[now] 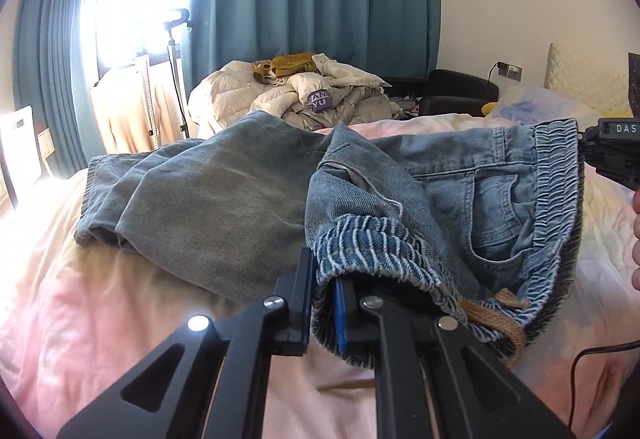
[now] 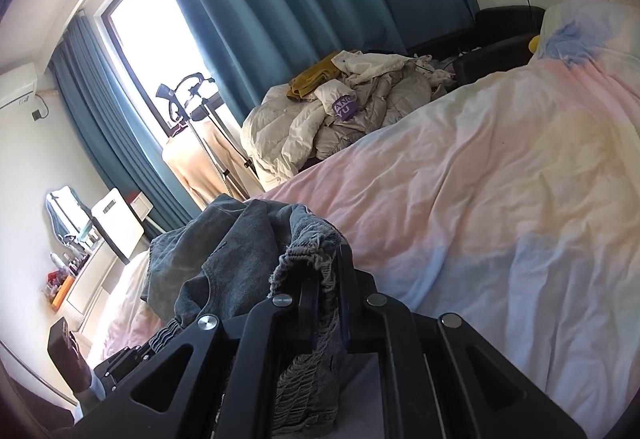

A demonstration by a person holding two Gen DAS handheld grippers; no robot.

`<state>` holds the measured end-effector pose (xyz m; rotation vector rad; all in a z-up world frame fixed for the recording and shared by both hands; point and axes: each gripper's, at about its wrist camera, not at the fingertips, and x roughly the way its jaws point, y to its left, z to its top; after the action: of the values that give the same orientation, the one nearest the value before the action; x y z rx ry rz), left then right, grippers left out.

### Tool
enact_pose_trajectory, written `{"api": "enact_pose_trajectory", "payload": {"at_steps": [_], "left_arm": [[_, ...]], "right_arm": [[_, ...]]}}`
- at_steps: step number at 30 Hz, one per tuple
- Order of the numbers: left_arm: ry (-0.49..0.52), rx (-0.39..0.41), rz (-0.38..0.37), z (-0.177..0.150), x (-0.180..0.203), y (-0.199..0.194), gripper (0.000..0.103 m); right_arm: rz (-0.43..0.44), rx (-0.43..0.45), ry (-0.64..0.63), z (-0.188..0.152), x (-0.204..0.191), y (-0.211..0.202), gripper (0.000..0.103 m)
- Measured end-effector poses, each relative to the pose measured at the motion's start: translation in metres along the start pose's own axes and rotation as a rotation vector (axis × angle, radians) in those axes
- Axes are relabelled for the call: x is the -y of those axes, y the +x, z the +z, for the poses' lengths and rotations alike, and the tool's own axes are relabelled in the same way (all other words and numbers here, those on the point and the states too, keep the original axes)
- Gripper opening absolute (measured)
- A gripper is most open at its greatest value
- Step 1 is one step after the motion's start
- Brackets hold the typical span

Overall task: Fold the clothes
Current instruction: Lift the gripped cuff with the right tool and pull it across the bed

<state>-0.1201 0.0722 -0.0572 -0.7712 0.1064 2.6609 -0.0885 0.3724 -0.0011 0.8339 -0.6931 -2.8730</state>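
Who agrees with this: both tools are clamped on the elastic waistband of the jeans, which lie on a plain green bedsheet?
The sheet is the mistake. Both wrist views show the jeans on a pastel pink, yellow and blue bedsheet. The left tool and right tool do clamp the waistband.

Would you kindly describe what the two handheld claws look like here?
Both are matte black linkage frames with silver round rivets and triangular cut-outs. The left claw has blue pads on flat black fingers. The right claw looks alike; its body carries white letters "DAS", and a thin black cable trails nearby.
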Motion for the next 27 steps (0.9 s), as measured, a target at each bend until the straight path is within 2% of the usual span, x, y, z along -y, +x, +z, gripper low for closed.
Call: {"api": "enact_pose_trajectory", "payload": {"at_steps": [3, 7, 12, 14, 20, 24, 27], "left_arm": [[0.009, 0.003, 0.022, -0.014, 0.017, -0.025, 0.008], [0.012, 0.025, 0.009, -0.024, 0.041, -0.059, 0.008], [-0.019, 0.104, -0.048, -0.013, 0.079, -0.087, 0.008], [-0.053, 0.129, -0.08, -0.005, 0.095, -0.084, 0.008], [-0.11, 0.156, -0.192, 0.027, 0.159, -0.025, 0.008], [-0.105, 0.133, -0.259, 0.045, 0.211, 0.039, 0.009], [-0.075, 0.099, -0.3, 0.05, 0.248, 0.091, 0.009]], "right_arm": [[0.036, 0.028, -0.033, 0.013, -0.015, -0.017, 0.006], [0.091, 0.091, -0.071, 0.048, -0.036, -0.032, 0.006], [0.088, 0.143, -0.173, 0.116, -0.037, -0.03, 0.006], [0.083, 0.145, -0.2, 0.145, -0.031, -0.022, 0.006], [0.008, 0.14, -0.297, 0.209, 0.014, 0.016, 0.006], [-0.082, 0.117, -0.33, 0.231, 0.069, 0.059, 0.006], [-0.154, 0.086, -0.363, 0.234, 0.117, 0.101, 0.006]]}}
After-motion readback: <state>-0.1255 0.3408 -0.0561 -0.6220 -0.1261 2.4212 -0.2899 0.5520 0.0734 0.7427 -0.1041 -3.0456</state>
